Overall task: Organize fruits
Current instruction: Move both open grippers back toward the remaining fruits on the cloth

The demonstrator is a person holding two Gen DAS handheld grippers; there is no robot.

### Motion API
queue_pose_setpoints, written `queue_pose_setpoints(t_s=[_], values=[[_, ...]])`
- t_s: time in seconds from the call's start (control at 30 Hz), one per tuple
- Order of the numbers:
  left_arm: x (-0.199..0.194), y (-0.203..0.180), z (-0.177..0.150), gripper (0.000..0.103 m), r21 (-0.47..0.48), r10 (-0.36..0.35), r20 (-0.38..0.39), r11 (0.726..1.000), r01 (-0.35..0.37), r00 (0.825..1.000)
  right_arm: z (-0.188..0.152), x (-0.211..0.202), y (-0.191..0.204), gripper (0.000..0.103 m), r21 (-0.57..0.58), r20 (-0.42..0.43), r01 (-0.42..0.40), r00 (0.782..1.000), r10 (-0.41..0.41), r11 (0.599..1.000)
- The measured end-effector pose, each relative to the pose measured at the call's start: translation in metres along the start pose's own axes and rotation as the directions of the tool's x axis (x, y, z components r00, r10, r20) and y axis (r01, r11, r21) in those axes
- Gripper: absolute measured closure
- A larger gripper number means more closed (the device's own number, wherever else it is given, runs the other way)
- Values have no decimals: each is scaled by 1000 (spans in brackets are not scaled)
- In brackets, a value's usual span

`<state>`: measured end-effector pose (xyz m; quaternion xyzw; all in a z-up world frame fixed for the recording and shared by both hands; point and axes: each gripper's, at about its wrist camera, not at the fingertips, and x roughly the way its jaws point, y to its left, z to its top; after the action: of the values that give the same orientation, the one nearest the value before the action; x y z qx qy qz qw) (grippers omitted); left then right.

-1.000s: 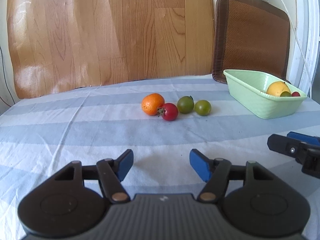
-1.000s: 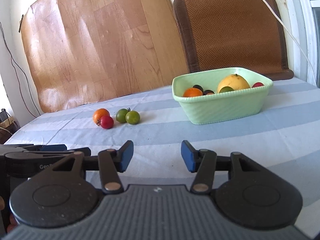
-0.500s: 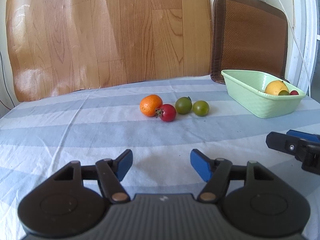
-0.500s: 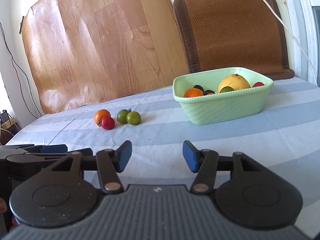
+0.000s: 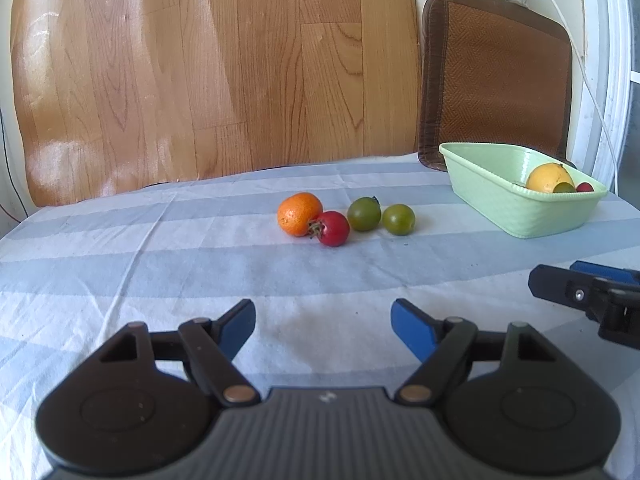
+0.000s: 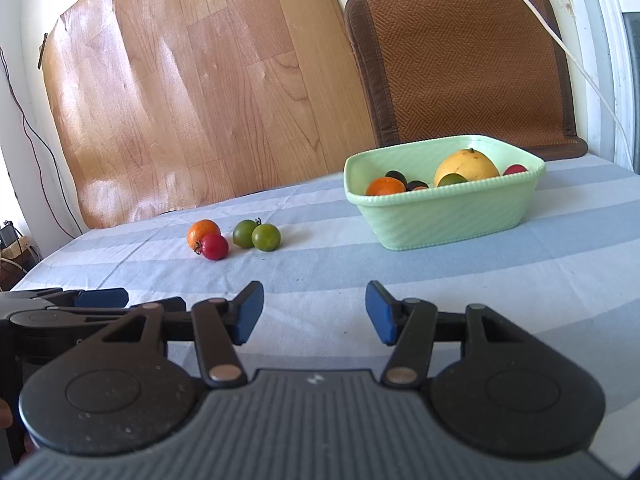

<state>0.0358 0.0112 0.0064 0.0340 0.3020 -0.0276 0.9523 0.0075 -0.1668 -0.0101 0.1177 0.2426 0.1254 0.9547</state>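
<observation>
An orange [image 5: 299, 213], a red tomato [image 5: 334, 228] and two green tomatoes [image 5: 363, 213] [image 5: 398, 219] lie in a row on the striped tablecloth. A pale green basket [image 5: 516, 208] at the right holds a yellow fruit [image 6: 466, 167], an orange [image 6: 385, 186] and several small fruits. My left gripper [image 5: 323, 328] is open and empty, well short of the row. My right gripper [image 6: 315, 316] is open and empty, nearer than the fruit [image 6: 215, 246] and the basket [image 6: 448, 220]. Each gripper shows in the other's view [image 5: 584, 296] [image 6: 72, 304].
A wood-pattern board [image 5: 200, 68] and a brown woven mat [image 5: 496, 76] lean on the wall behind the table. A white cable [image 6: 560, 44] hangs at the right. The table's left edge [image 6: 36, 268] drops off beyond the fruit.
Both grippers have shifted slightly; the views tilted a little and the fruit sits marginally lower in frame. Both stay open. No fruit has moved.
</observation>
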Motion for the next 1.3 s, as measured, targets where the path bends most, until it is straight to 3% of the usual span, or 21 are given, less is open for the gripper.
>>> queue_pose_setpoints(t_s=[0.67, 1.3], values=[[-7, 9, -2, 26, -47, -109, 48, 993, 111, 993, -1, 8, 6, 44, -32, -34, 43, 998, -44, 999], [-8, 26, -2, 25, -135, -200, 66, 969, 208, 977, 2, 22, 20, 44, -121, -64, 77, 994, -85, 990]])
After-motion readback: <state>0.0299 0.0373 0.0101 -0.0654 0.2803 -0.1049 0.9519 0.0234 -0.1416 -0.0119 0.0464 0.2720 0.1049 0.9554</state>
